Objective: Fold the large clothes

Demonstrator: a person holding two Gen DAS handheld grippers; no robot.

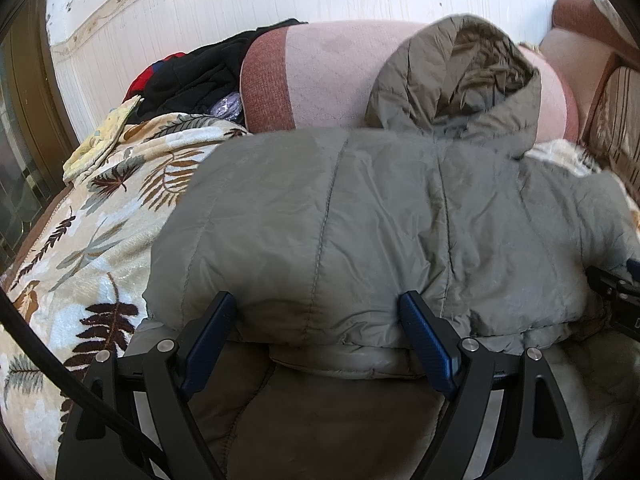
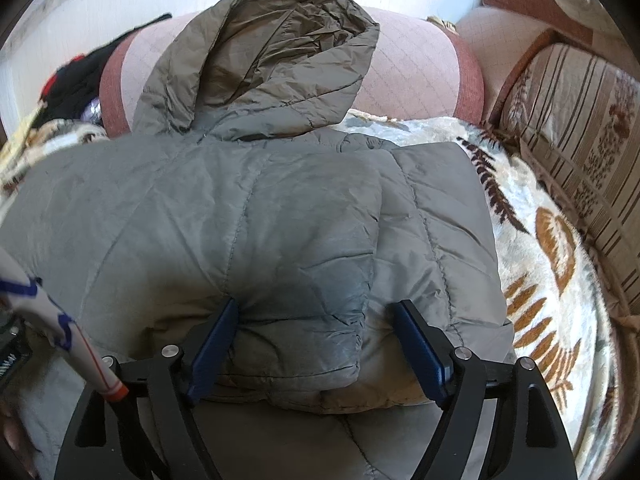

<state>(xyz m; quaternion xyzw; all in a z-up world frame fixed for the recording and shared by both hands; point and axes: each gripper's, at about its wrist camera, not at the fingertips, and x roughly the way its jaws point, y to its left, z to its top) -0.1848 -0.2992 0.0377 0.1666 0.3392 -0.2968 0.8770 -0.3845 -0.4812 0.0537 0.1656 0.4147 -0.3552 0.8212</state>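
A grey-green quilted hooded jacket (image 1: 360,220) lies on a leaf-patterned blanket (image 1: 92,220), its hood (image 1: 460,80) propped against a pink cushion. It also shows in the right wrist view (image 2: 260,220), with a sleeve folded across the body. My left gripper (image 1: 320,312) is open, its blue pads either side of the jacket's near folded edge. My right gripper (image 2: 316,316) is open, its pads either side of the folded sleeve's cuff end. Neither gripper is closed on the cloth.
A pink and rust cushion (image 1: 320,72) stands behind the jacket. A pile of black and red clothes (image 1: 192,76) lies at the back left. A striped sofa cushion (image 2: 580,140) is on the right. The other gripper's edge (image 1: 616,292) shows at the right.
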